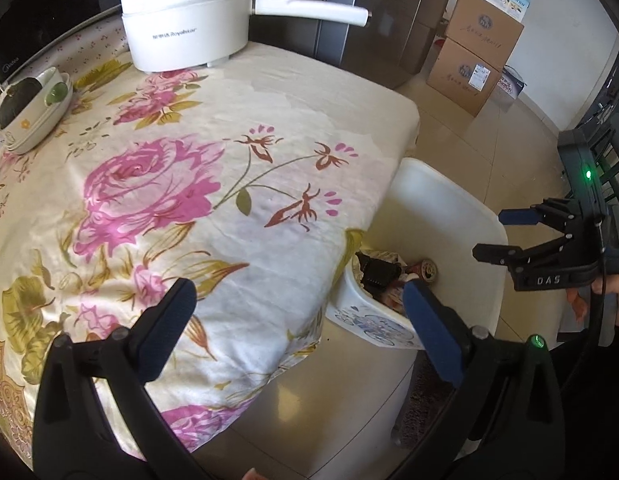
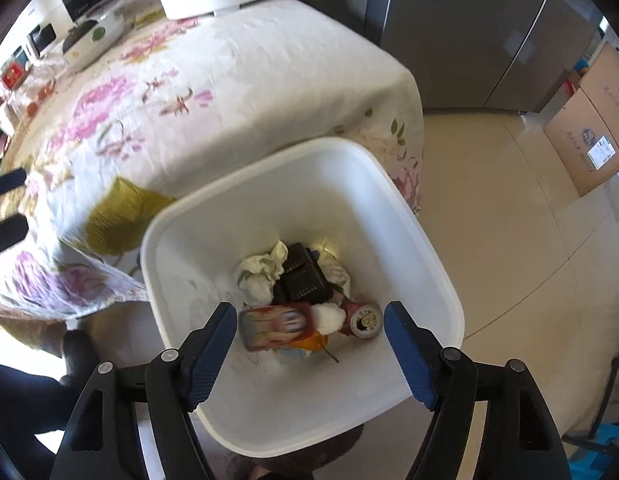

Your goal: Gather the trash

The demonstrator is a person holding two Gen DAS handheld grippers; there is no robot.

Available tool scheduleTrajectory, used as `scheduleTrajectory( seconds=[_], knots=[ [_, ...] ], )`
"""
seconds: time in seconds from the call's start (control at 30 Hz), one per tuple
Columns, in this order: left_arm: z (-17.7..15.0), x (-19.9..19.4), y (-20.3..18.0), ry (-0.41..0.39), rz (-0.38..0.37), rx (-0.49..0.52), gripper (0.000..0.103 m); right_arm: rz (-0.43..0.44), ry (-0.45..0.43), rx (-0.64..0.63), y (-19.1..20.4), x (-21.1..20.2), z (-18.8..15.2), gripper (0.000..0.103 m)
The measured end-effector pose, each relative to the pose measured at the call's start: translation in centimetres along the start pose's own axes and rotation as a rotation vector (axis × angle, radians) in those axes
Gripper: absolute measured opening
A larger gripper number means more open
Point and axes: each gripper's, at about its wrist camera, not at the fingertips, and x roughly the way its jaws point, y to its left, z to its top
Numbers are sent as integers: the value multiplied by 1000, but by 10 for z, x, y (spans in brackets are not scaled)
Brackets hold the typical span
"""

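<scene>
A: Trash sits at the bottom of one white bin (image 2: pixel 421 240), which stands on the floor just beside the near right corner of the worktop (image 1: pixel 269 92). How many pieces?

B: I count one black packet (image 2: pixel 303 278), one drink can (image 2: pixel 364 320), one printed carton (image 2: pixel 275 326), crumpled white paper (image 2: pixel 257 272) and an orange scrap (image 2: pixel 307 342). Anything under them is hidden.

A: And the tongs?

B: Two pairs. The right tongs (image 2: pixel 309 328) hang over the bin's mouth, spread wide, nothing between them. The left tongs (image 1: pixel 297 312) are also spread wide and hold nothing, above the worktop's near right edge.

A: What stands on the flowered cloth?

B: One white electric pot (image 1: pixel 185 28) at the far end and one stack of bowls (image 1: pixel 33 108) at far left. Two cardboard boxes (image 1: pixel 473 56) are stacked far right on the floor.
</scene>
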Motion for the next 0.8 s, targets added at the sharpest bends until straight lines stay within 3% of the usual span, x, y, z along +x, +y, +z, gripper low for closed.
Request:
scheduleTrajectory(
  seconds=[0.47,0.6,0.73,0.8],
  knots=[
    [-9,-38,9,-71,56,-53,102,-15,-125,16,4,-48,0,80],
    [-16,-52,3,-89,82,-55,102,-10,-197,30,10,-73,-9,87],
    [-26,-66,-1,-109,151,-68,102,-70,-287,12,25,-101,-23,102],
    [-33,-75,-4,-129,182,-82,102,-89,-325,-2,34,-111,-32,103]
  ],
)
